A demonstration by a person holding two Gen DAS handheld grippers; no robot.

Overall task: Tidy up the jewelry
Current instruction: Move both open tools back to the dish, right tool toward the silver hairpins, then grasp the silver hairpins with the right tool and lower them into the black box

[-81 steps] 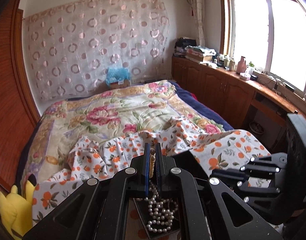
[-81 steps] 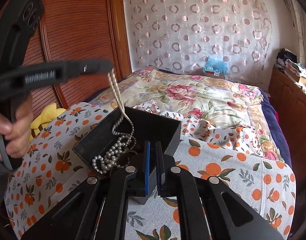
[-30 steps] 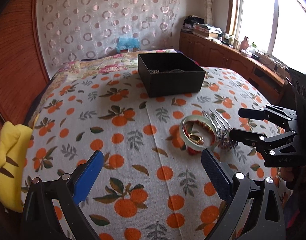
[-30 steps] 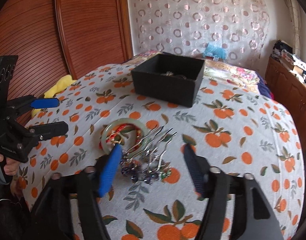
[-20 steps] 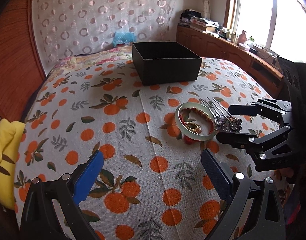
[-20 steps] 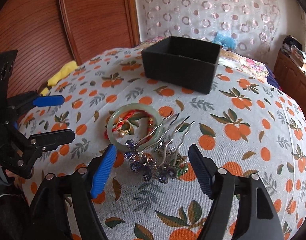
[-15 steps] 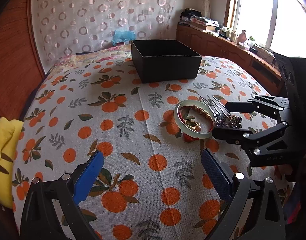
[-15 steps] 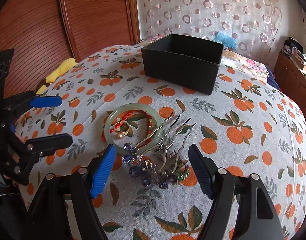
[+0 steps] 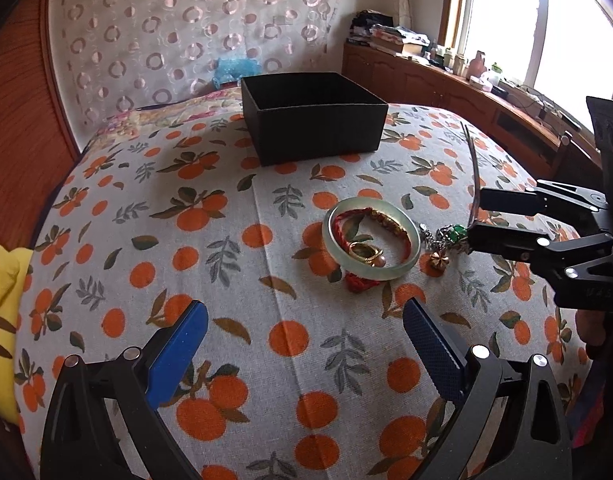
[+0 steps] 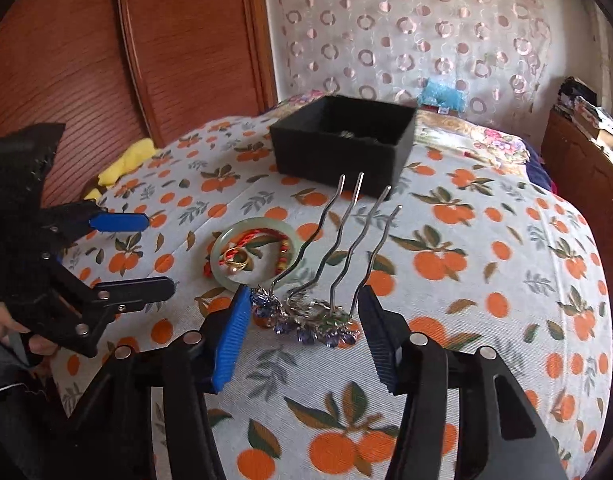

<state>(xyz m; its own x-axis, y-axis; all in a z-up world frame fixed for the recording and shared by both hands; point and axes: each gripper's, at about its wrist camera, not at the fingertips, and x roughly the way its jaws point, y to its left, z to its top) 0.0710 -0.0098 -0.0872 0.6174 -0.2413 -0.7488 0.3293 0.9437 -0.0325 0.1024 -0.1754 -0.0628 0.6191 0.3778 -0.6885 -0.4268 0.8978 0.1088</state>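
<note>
2 grippers gape, holding nothing: right gripper [image 10: 304,330] straddles the hairpins [image 10: 314,312]; left gripper [image 9: 304,346] hovers near the bangle [image 9: 371,239].

Both wrist views low over bed, facing black box [image 9: 312,114] [image 10: 342,146]; both share bangle [image 9: 371,244] [image 10: 252,254].

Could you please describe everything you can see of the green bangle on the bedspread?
The bangle is a smooth, pale green, translucent ring that looks like jade, lying flat on the bedspread. A red cord bracelet with gold beads and a gold ring lie inside it. The hairpins lie just beside it. Neither gripper touches it; the open right gripper straddles the hairpins.
</note>
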